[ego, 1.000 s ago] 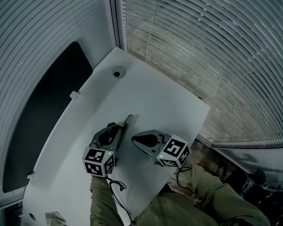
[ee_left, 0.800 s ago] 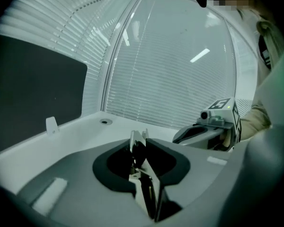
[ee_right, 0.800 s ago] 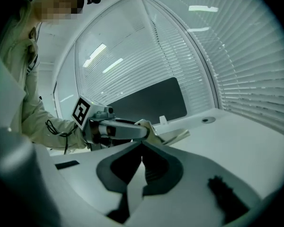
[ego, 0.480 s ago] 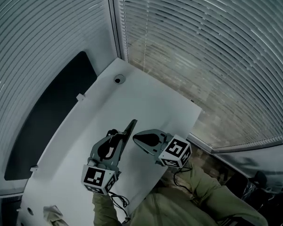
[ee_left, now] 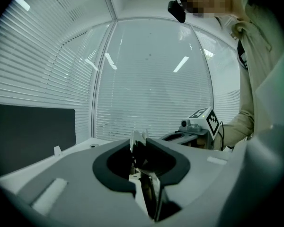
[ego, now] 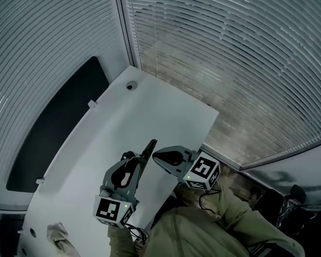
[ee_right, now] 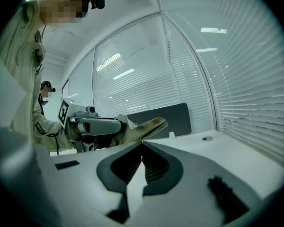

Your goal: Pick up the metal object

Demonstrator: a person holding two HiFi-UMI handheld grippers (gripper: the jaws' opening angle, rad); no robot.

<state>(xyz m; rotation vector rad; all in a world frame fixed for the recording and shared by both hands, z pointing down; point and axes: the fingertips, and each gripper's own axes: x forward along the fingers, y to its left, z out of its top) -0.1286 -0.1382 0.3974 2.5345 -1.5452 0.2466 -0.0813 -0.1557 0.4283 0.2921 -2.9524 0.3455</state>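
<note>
White table (ego: pixel 150 111) beside window blinds (ego: pixel 230 63). Left gripper (ego: pixel 140 158) clamped on metal object (ego: pixel 150 146), held up off the tabletop. Right gripper (ego: pixel 157 156) just beside it, jaws together, gripping nothing.

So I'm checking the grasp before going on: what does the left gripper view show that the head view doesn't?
Only the left gripper view: the thin metal strip edge-on, pinched between the left gripper's jaws, and the head-worn black camera. Only the head view: a crumpled pale cloth-like thing at the white table's near end. Both: the right gripper with its marker cube, and the black panel beside the table.
</note>
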